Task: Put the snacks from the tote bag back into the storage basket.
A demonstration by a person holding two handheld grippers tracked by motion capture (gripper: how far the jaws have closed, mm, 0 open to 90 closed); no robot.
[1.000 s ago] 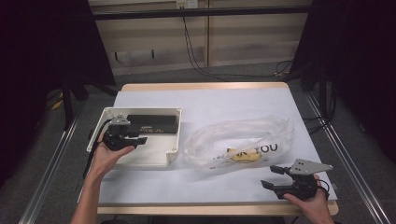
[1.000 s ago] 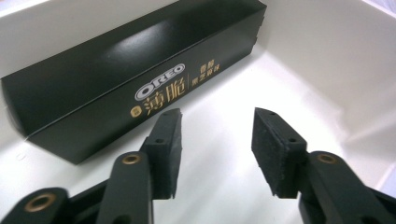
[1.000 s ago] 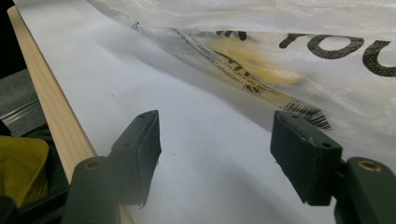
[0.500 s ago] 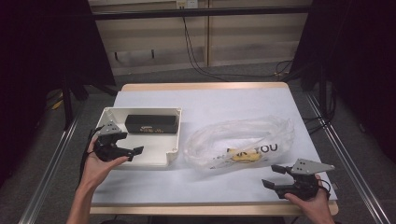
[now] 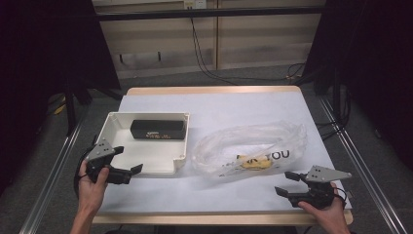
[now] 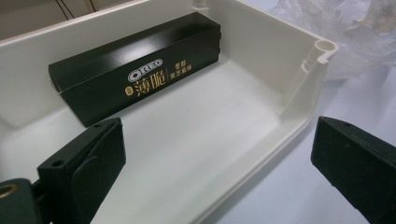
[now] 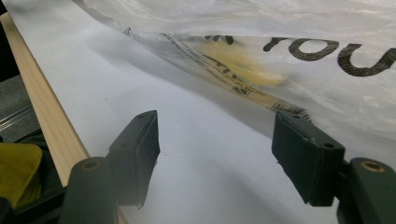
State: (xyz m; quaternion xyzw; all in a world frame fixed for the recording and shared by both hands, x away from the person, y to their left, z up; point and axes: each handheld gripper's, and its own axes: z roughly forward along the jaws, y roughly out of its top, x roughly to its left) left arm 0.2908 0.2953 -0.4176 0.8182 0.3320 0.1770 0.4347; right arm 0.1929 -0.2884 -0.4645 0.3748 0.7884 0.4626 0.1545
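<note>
I am holding my left gripper (image 5: 127,171) just off the near-left corner of the white plastic tray (image 5: 181,122), its jaws having just been opening and now standing wide with nothing between them. The black Oreo box (image 5: 157,129) is lying flat inside that tray, along its far wall and touching it, so I judge the box placed and the release finished. In the left gripper view the tray's near rim (image 6: 261,154) is running between my two pads (image 6: 100,158), so I am minding that rim: to pull away cleanly I should be lifting a little and drawing straight back toward myself, not sweeping sideways, or one pad may catch the wall and drag the tray across the white table cover (image 5: 234,105).

My right gripper (image 5: 292,184) is resting well to the right of the tray, near the table's front edge, jaws spread and empty. It is pointing at the clear plastic bag (image 5: 253,144), which is lying just beside the tray's right wall with a yellow packet (image 5: 253,164) inside. If that packet is the next item, I should be going in low at the bag's open mouth rather than pinching through the film, since the thin plastic will bunch and slip. Where the mouth lies I cannot tell for sure.
</note>
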